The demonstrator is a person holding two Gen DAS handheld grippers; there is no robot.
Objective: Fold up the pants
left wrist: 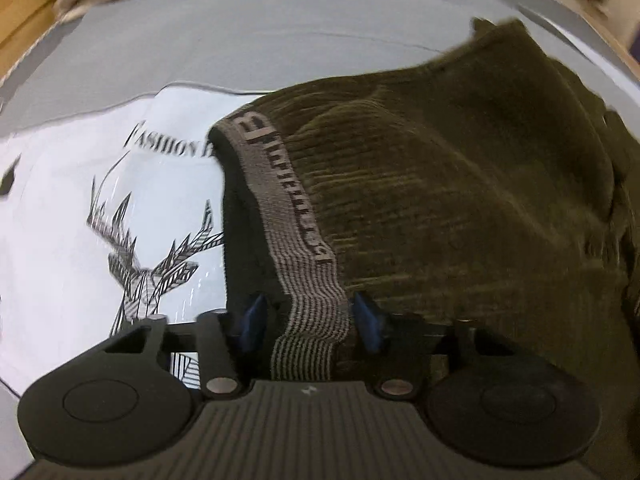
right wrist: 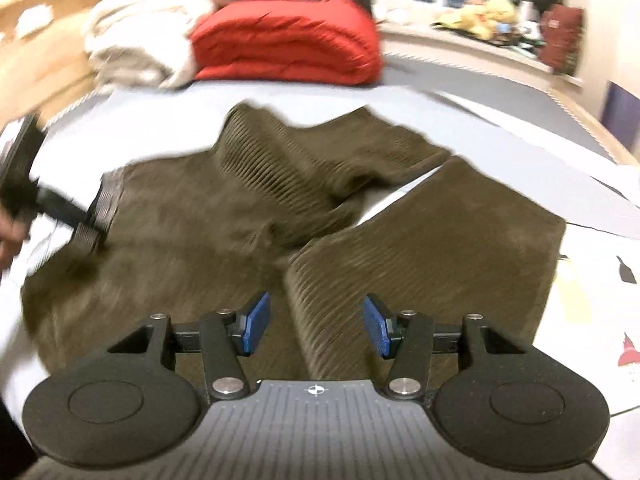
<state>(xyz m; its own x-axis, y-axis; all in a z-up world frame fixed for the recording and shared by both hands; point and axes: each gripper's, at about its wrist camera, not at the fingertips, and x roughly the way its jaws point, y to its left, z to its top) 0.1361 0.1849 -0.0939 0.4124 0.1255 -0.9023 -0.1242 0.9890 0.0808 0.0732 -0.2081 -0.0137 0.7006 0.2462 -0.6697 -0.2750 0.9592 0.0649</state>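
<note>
Olive-green corduroy pants (left wrist: pixel 460 200) lie spread on a grey bed; they also show in the right wrist view (right wrist: pixel 192 216), legs pointing away. The grey striped waistband (left wrist: pixel 304 280) runs between the blue pads of my left gripper (left wrist: pixel 310 316), whose jaws stand apart around it with small gaps on both sides. In the right wrist view the left gripper (right wrist: pixel 86 224) sits at the waistband on the left. My right gripper (right wrist: pixel 316 324) is open and empty, hovering over the seat of the pants where a fold of corduroy (right wrist: pixel 320 304) rises between its pads.
A white T-shirt with a deer print (left wrist: pixel 100 208) lies under the pants on the grey sheet (left wrist: pixel 240 40). A folded red quilt (right wrist: pixel 288 44) and a beige blanket (right wrist: pixel 140 48) sit at the far end. A wooden bed frame (right wrist: pixel 40 72) borders the left side.
</note>
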